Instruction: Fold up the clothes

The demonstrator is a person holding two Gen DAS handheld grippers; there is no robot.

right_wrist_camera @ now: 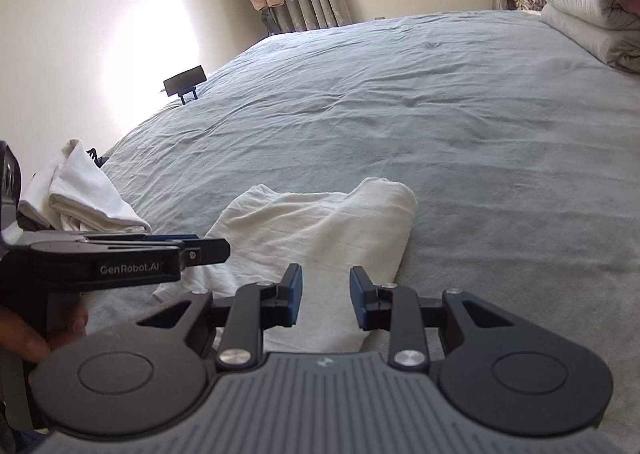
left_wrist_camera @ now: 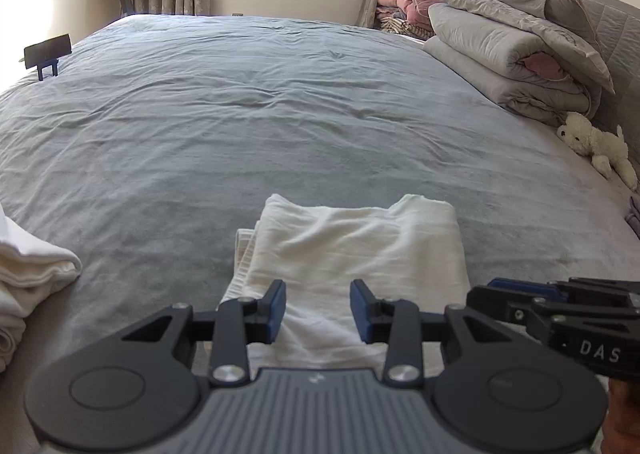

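**Blue pads spread over the white cloth**

Blue-padded, my left gripper (left_wrist_camera: pixel 318 312) is spread wide, holding nothing, its fingers hovering over the near end of the folded white garment (left_wrist_camera: pixel 352 250). My right gripper (right_wrist_camera: pixel 325 300) is likewise spread and empty, above the garment's near right corner. That garment lies flat on the grey-blue bedspread (left_wrist_camera: pixel 260 106). At nine o'clock sits a stack of folded white clothes (left_wrist_camera: pixel 28 266). At two o'clock: folded grey quilts (left_wrist_camera: pixel 508 50), then a white plush dog (left_wrist_camera: pixel 596 144).
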